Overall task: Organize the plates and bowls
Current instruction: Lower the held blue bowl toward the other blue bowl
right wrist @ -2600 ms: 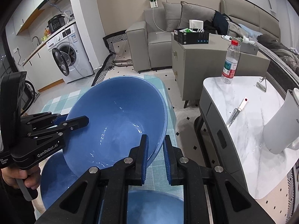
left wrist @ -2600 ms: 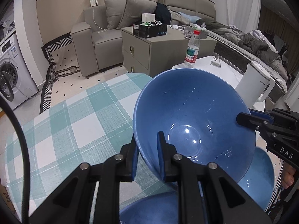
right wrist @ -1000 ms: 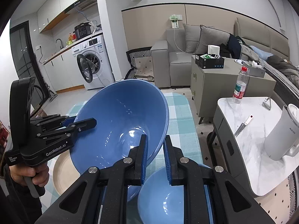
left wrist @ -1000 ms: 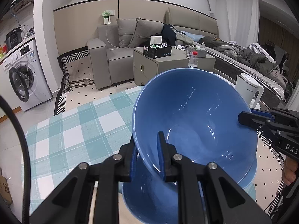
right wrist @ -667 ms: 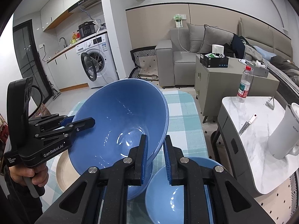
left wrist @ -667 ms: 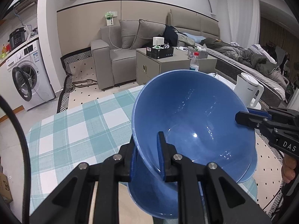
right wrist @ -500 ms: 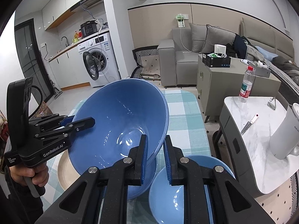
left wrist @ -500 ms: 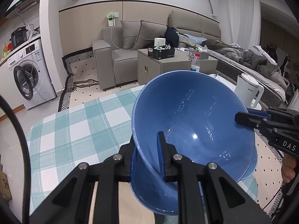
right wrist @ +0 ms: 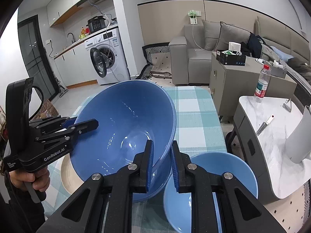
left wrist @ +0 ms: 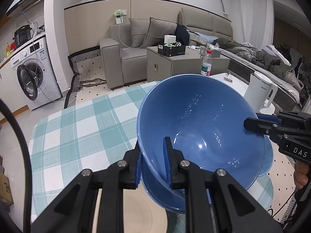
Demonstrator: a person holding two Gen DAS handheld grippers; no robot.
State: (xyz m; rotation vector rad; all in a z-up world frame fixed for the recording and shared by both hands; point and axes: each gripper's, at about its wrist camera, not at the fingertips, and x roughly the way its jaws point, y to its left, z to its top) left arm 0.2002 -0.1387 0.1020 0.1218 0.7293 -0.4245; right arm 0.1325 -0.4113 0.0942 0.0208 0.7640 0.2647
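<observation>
Left wrist view, nearest: the left gripper [left wrist: 153, 161] is clamped on the near rim of a large blue bowl [left wrist: 198, 128], one blue pad inside the wall and one outside. The bowl is tilted, its opening turned toward the camera, and it is carried above the table. On the opposite rim the right gripper [left wrist: 250, 123] is likewise closed on the same bowl, with part of the person's hand [left wrist: 301, 174] visible under its black body at the right edge. Directly beneath the carried bowl sits a second blue bowl [left wrist: 165, 198]; a beige plate [left wrist: 136, 209] lies beside it at the lower edge, and the rim of a third blue bowl [left wrist: 269, 155] shows beyond the right side. All rest on a table with a teal checked cloth [left wrist: 81, 128].

Right wrist view, nearest: the right gripper [right wrist: 161, 167] pinches the bowl [right wrist: 124, 128] rim between its narrow blue pads; the left gripper [right wrist: 85, 124] grips the far rim, its handle in the person's left hand [right wrist: 37, 180]. The third bowl [right wrist: 210, 190] stands upright just right of the held one.

Farther off: a white marble side table [right wrist: 272, 136] bearing a white kettle [left wrist: 260, 93] and a water bottle [right wrist: 262, 85], then a grey cabinet [left wrist: 175, 66], a grey sofa [left wrist: 126, 52] and a washing machine [right wrist: 105, 56]
</observation>
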